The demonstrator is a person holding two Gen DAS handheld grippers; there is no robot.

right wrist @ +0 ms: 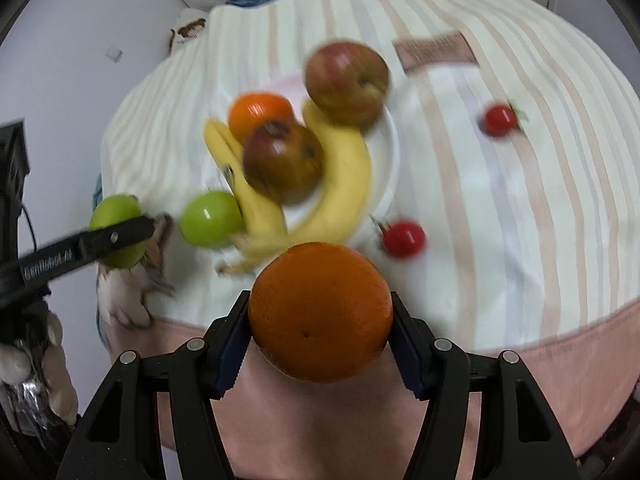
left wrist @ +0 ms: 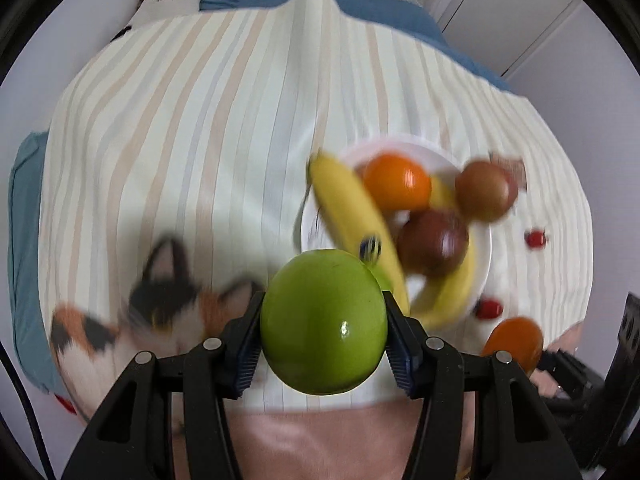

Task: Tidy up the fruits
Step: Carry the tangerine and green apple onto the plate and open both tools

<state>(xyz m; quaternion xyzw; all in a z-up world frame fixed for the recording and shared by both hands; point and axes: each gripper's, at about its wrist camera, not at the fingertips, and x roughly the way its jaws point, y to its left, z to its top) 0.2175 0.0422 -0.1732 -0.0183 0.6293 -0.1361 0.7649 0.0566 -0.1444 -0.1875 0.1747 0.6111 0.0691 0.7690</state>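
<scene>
My left gripper (left wrist: pixel 324 320) is shut on a green apple (left wrist: pixel 324 322), held above the striped cloth near its front edge. It also shows in the right wrist view (right wrist: pixel 116 236). My right gripper (right wrist: pixel 320 316) is shut on an orange (right wrist: pixel 320 312), seen too in the left wrist view (left wrist: pixel 514 342). A white plate (right wrist: pixel 390 148) holds two bananas (right wrist: pixel 344 176), an orange (right wrist: pixel 258 114), a dark red apple (right wrist: pixel 282 162) and a red-yellow apple (right wrist: pixel 348 82). A second green apple (right wrist: pixel 212 220) lies by the plate's left edge.
Two cherry tomatoes (right wrist: pixel 404 238) (right wrist: pixel 498 120) lie on the cloth right of the plate. A cat picture (left wrist: pixel 160 308) is printed at the cloth's left front. A brown label (right wrist: pixel 436 52) sits behind the plate. A blue blanket (left wrist: pixel 24 220) lies under the cloth.
</scene>
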